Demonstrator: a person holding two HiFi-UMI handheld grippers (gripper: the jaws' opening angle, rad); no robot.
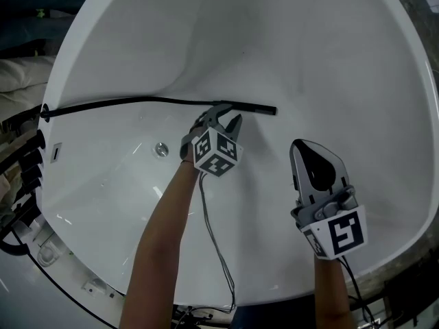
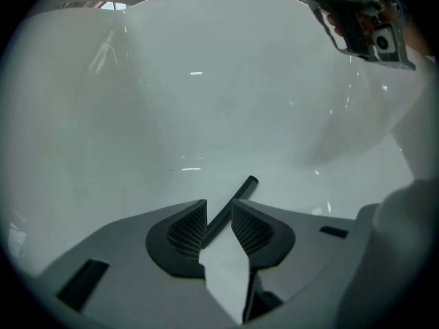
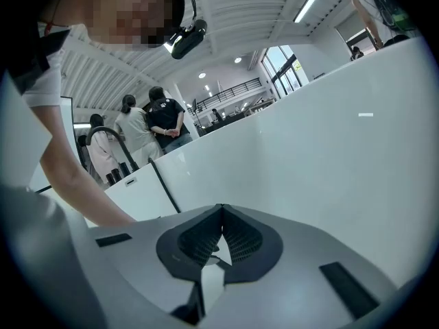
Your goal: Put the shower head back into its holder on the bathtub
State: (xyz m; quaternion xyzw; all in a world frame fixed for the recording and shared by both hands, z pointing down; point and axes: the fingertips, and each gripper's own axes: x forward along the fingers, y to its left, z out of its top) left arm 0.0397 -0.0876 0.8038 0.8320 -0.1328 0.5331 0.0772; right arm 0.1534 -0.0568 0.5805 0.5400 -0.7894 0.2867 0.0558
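A slim black shower head (image 1: 255, 107) lies across the inside of the white bathtub (image 1: 288, 40). Its black hose (image 1: 116, 103) runs left to the rim. My left gripper (image 1: 225, 117) points steeply down over the wand, one jaw on each side of it. In the left gripper view the shower head (image 2: 243, 186) passes between the pads (image 2: 188, 228), which stand a little apart and do not visibly press on it. My right gripper (image 1: 307, 147) hangs to the right, above the tub's near wall, apart from the wand. Its jaws (image 3: 221, 216) meet at the tips, with nothing between them.
The round drain (image 1: 161, 149) and an overflow plate (image 1: 56, 152) sit at the tub's left end. Black tap fittings (image 1: 31, 164) stand on the left rim, where the hose ends. A cable (image 1: 216, 245) trails from the left gripper. Several people stand beyond the tub (image 3: 147, 125).
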